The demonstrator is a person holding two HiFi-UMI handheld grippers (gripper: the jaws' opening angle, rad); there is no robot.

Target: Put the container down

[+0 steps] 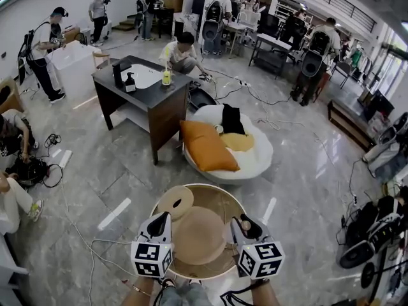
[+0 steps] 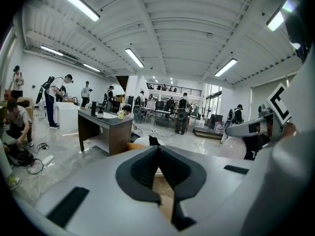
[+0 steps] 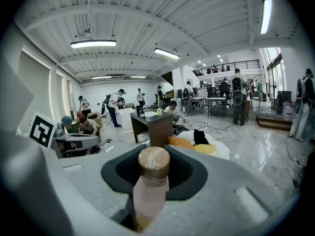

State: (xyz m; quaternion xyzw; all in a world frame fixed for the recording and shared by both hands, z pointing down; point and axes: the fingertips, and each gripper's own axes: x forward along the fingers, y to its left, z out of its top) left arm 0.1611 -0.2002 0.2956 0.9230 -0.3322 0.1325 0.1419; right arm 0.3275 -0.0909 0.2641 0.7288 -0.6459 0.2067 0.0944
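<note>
While left fingers (image 1: pixel 162 222) pinch the round container (image 1: pixel 210 188) on its left rim and right fingers (image 1: pixel 254 230) clamp a pink bottle (image 3: pixel 149 183) at its right, the floor (image 1: pixel 127 164) lies straight below.

Head view steeply down; gripper views low, outward; share desk (image 1: pixel 169 115), perhaps beanbag (image 1: pixel 256 163).

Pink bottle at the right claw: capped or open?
Capped. In the right gripper view a brown cap sits squarely on top of the pink bottle, covering its mouth.
</note>
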